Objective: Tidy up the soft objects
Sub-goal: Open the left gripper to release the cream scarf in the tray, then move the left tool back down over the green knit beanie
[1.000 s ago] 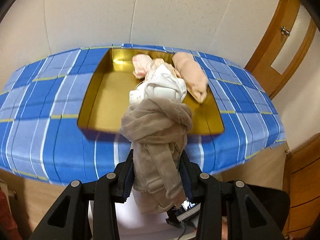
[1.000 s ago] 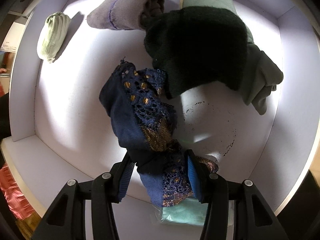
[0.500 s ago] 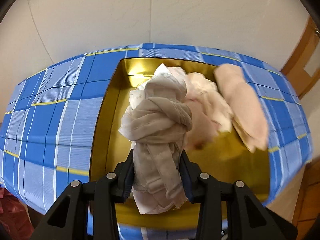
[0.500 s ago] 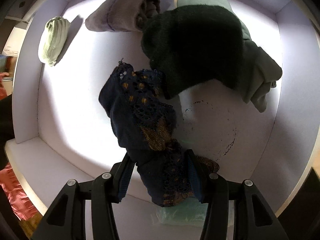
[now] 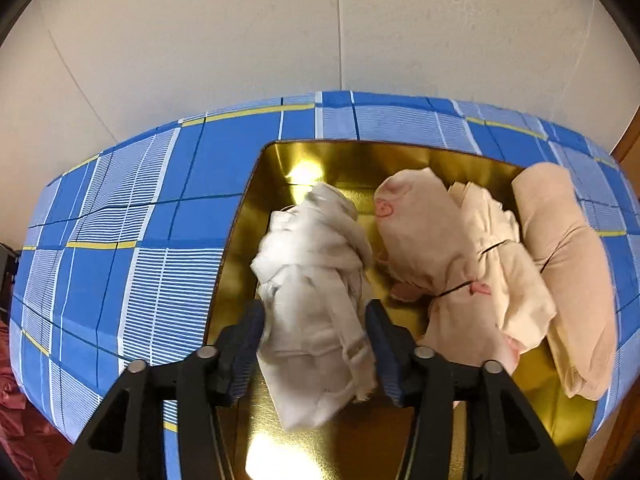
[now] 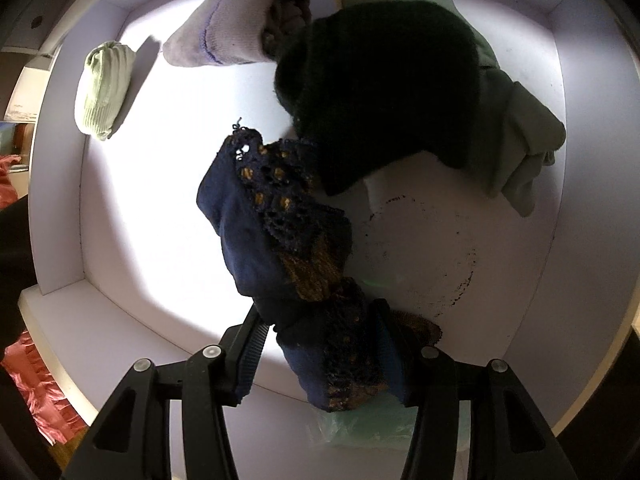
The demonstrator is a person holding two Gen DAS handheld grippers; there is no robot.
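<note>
A beige knotted cloth bundle (image 5: 312, 264) lies in the gold tray (image 5: 240, 220), at its left side. My left gripper (image 5: 316, 312) straddles it from above with its jaws opening, and the pads no longer squeeze the cloth. In the right wrist view a navy lace bundle with gold patches (image 6: 280, 232) rests in the white box (image 6: 160, 220). My right gripper (image 6: 320, 320) stands around its near end with its jaws easing apart. A sliver of light shows between the left pad and the cloth.
In the tray lie a pink printed bundle (image 5: 416, 236), a cream one (image 5: 504, 280) and a peach one (image 5: 568, 272). The tray sits on a blue checked cover (image 5: 160, 220). The box holds a black bundle (image 6: 380, 92), sage garment (image 6: 516, 136), lilac sock (image 6: 232, 32) and green roll (image 6: 104, 88).
The left gripper carried the beige bundle forward over the tray and lowered it in, then its jaws widened. The right gripper stayed put and loosened slightly on the navy bundle.
</note>
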